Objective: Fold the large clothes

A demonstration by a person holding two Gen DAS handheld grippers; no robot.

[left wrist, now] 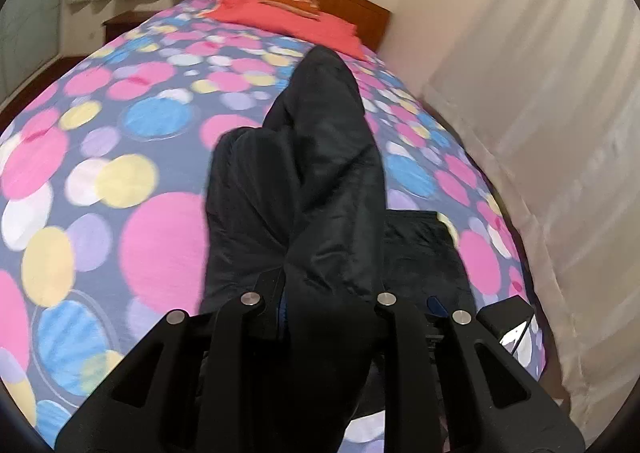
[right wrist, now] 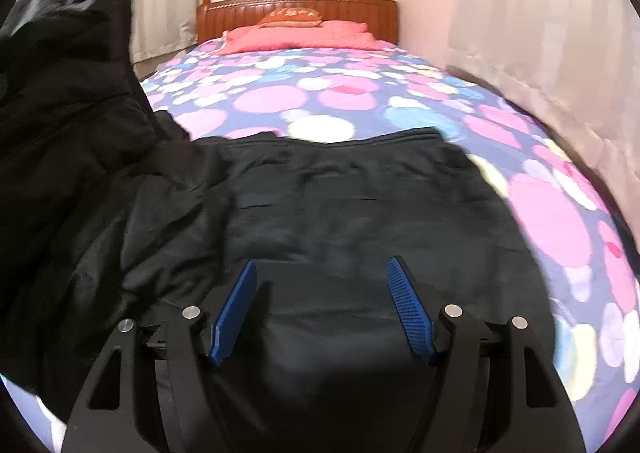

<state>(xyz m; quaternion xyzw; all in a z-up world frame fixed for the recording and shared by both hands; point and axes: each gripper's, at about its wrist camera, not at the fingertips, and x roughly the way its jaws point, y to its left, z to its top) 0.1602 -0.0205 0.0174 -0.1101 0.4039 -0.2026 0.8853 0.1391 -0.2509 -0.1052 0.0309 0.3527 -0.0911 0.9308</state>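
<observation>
A large black padded garment (right wrist: 340,205) lies on the bed's spotted cover. My left gripper (left wrist: 320,293) is shut on a bunched part of the black garment (left wrist: 304,157) and holds it raised above the bed; its pads are hidden by the cloth. In the right wrist view that raised part hangs at the far left (right wrist: 68,73). My right gripper (right wrist: 322,301) is open with blue ribbed pads (right wrist: 236,309) just above the flat part of the garment, holding nothing.
The bed cover (left wrist: 120,173) has pink, blue and yellow circles. A red pillow (right wrist: 300,35) and a wooden headboard (right wrist: 296,7) stand at the far end. Pale curtains (right wrist: 540,33) hang along the right side of the bed.
</observation>
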